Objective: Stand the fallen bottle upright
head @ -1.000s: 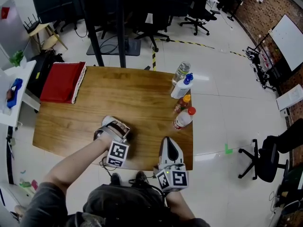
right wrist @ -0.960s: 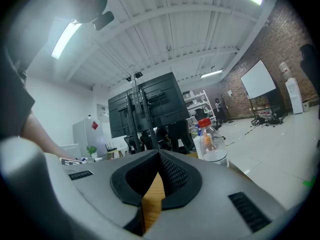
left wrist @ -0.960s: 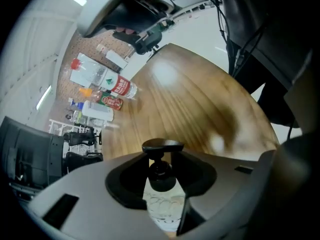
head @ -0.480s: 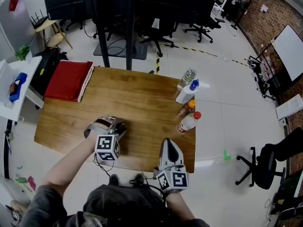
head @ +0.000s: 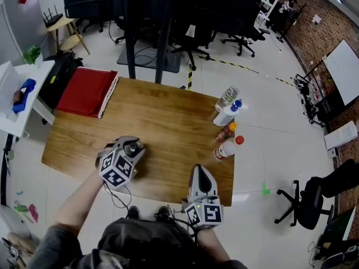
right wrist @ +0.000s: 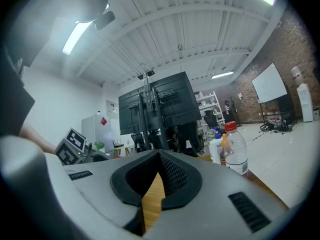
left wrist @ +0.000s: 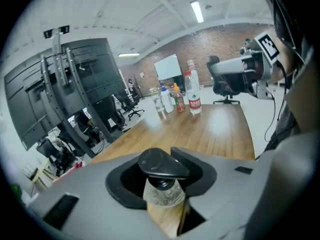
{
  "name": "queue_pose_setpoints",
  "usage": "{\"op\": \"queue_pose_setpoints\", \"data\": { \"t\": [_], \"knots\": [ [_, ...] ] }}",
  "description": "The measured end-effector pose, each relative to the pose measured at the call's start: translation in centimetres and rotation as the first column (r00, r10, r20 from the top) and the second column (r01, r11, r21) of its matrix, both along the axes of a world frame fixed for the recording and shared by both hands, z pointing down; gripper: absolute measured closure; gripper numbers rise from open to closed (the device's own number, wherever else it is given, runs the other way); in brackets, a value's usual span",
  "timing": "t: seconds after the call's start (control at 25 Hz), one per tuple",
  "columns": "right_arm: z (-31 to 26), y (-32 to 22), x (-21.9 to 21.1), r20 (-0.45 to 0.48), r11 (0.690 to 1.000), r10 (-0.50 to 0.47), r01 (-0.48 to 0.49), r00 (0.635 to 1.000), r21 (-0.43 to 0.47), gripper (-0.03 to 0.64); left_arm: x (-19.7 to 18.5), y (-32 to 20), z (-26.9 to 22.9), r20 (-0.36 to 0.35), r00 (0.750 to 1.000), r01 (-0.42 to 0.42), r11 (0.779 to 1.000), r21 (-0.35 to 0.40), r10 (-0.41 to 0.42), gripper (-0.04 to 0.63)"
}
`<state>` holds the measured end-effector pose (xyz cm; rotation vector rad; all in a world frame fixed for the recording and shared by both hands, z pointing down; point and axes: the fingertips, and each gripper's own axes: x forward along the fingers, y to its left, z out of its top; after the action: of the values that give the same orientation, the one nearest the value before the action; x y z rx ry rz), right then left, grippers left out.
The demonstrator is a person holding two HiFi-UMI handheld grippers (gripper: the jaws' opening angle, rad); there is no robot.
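We find the left gripper (head: 128,152) clamped on the small clear bottle with a black cap (left wrist: 160,190). The bottle is over the near left part of the brown wooden table (head: 162,116), cap uppermost in the head view. The right gripper (head: 199,172) is at the table's front edge, jaws together and empty.

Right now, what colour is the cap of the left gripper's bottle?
Black; the cap of the bottle shows best in the left gripper view.
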<state>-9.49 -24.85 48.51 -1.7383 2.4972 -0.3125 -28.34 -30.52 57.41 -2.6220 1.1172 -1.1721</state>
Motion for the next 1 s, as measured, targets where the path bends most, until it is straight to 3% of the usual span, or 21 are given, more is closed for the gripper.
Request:
{"op": "queue_pose_setpoints", "data": {
  "t": [0.2,0.36,0.6,0.84,1.0],
  "knots": [
    [-0.3,0.6,-1.6,-0.009,1.0,-0.006,0.005,1.0,-0.002,0.617,-3.6,0.3,-1.0,-0.144,0.974,0.181,0.983,0.02,-0.177,0.43],
    [-0.5,0.9,-2.7,-0.021,1.0,-0.003,0.003,1.0,0.002,0.617,-6.3,0.4,-0.7,-0.169,0.95,0.273,0.961,0.042,-0.262,0.433],
    [-0.5,1.9,-3.7,-0.029,1.0,0.004,-0.004,1.0,-0.005,0.617,-8.0,0.7,-0.4,-0.246,0.924,0.31,0.95,0.036,-0.292,0.43],
    [-0.5,3.1,-3.8,-0.028,1.0,0.019,-0.019,0.999,0.0,0.617,-8.2,1.1,-0.4,-0.327,0.895,0.347,0.934,0.079,-0.305,0.422],
    [-0.6,3.9,-3.7,-0.032,1.0,0.029,-0.029,0.999,-0.003,0.617,-8.3,1.3,-0.5,-0.332,0.896,0.352,0.927,0.13,-0.294,0.419]
  ]
}}
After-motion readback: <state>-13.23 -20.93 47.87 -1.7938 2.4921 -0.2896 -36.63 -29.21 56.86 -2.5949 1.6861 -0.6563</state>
